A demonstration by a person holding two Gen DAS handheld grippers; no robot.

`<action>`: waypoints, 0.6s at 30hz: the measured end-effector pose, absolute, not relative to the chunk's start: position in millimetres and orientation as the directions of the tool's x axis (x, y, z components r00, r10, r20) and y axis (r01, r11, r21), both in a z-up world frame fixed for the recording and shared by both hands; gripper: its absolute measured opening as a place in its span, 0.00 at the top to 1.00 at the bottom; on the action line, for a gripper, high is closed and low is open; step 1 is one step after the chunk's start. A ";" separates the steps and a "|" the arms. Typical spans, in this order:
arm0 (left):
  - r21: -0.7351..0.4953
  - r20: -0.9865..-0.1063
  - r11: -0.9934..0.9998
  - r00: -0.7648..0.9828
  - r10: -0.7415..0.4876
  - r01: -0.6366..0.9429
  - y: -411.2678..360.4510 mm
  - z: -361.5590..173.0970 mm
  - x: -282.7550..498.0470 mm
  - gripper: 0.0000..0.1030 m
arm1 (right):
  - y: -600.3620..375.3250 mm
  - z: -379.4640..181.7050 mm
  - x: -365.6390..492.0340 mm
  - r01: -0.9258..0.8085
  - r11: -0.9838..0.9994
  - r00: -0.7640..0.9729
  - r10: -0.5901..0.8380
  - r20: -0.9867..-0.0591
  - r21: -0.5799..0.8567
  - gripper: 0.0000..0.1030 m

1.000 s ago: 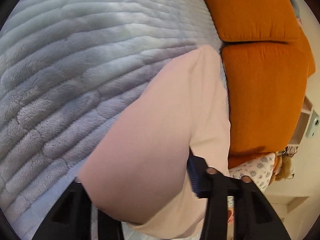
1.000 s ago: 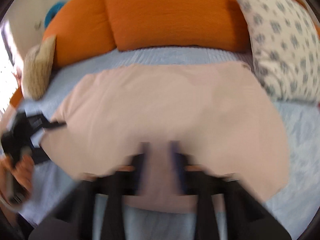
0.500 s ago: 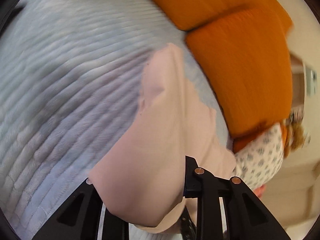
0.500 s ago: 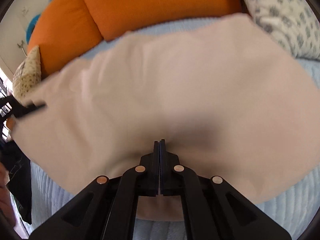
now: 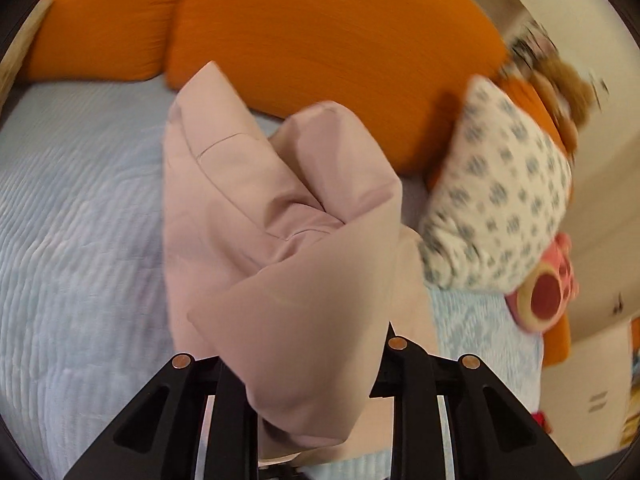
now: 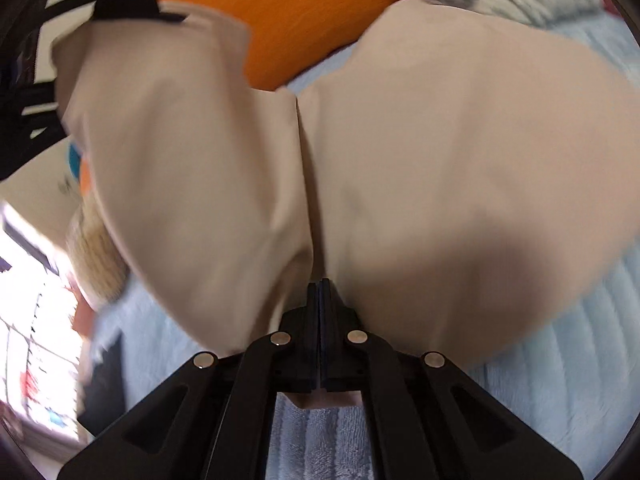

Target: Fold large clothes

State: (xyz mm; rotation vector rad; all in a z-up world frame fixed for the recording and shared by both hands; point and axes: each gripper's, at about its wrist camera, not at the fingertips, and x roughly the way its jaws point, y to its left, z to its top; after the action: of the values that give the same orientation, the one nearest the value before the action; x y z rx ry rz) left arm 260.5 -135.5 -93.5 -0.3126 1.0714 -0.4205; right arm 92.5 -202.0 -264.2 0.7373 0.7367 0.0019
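Pink garment [image 5: 288,240] now lifted and bunched, left gripper [image 5: 308,364] raised

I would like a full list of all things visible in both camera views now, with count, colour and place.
pale pink cloth garment: one, pink, lifted and bunched above the bed
light blue ribbed blanket: one, blue, covering the bed
orange cushions: two, orange, behind the garment
white pillow with grey spots: one, right of the garment in the left view
pink plush toy: one, beside the spotted pillow
left gripper: black fingers around a fold of the garment
right gripper: black, shut on the garment edge
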 end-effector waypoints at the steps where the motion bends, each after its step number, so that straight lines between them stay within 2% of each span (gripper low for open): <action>1: -0.425 -0.784 0.881 0.401 -0.473 0.208 -155.3 -92.4 254.5 0.73 | -202.2 -266.0 86.7 0.254 0.736 0.767 0.242 -0.594 0.627 0.99; 12: -0.267 -0.853 0.875 0.323 -0.409 0.404 -291.3 -105.1 203.0 0.73 | -217.0 -268.0 58.5 0.282 0.705 0.812 0.185 -0.553 0.650 0.99; 18: -0.104 -0.922 0.852 0.272 -0.277 0.513 -353.7 -155.9 167.2 0.73 | -237.9 -274.2 58.7 0.300 0.648 0.814 0.209 -0.542 0.700 0.99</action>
State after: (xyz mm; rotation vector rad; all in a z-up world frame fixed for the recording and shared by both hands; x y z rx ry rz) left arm 167.2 -353.7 -155.9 0.2320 1.1825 -0.5381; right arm 58.7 -237.9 -274.2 0.8804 0.6390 -0.0561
